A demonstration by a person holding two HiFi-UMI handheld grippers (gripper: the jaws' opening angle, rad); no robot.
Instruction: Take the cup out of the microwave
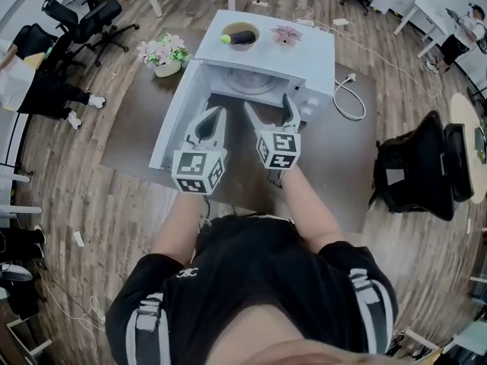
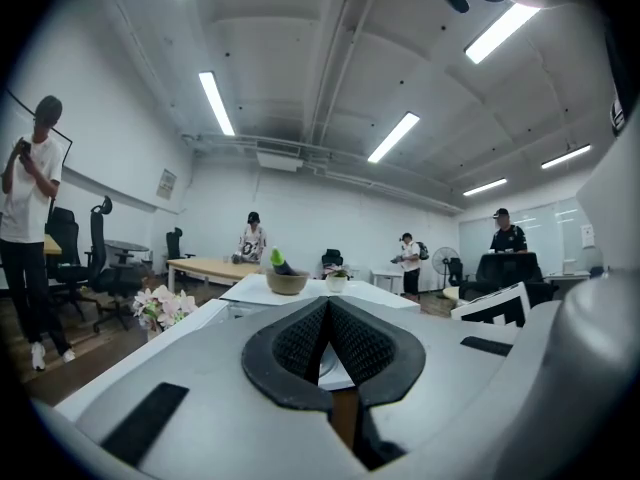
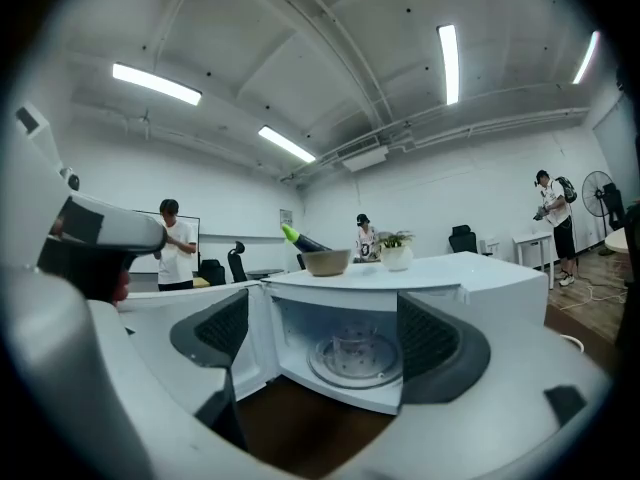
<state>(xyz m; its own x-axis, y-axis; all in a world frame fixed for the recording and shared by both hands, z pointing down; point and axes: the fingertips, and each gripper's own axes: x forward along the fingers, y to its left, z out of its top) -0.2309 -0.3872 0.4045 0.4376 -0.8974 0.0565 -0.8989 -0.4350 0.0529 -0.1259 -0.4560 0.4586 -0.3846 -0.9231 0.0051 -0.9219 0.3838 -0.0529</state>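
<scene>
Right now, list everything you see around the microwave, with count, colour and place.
microwave: one, white, door open, on the table.
table: one, brown, under the microwave.
cup: one, clear, inside the microwave.
bowl: one, tan, atop the microwave.
vegetable: one, dark with green tip, in the bowl.
potted plant: one, white pot, beside the bowl.
flowers: one bunch, pink-white, left of microwave.
cable: one, white, right of microwave.
left tool: one, white, shut, empty.
right tool: one, white, open, empty, facing the cup.

SUPPORT: brown table (image 1: 129, 135) in front of you | ON IT: white microwave (image 1: 304, 52), door swung open to your left | flower pot (image 1: 161, 55) just beside its left | white cable (image 1: 346, 101) looped at its right
</scene>
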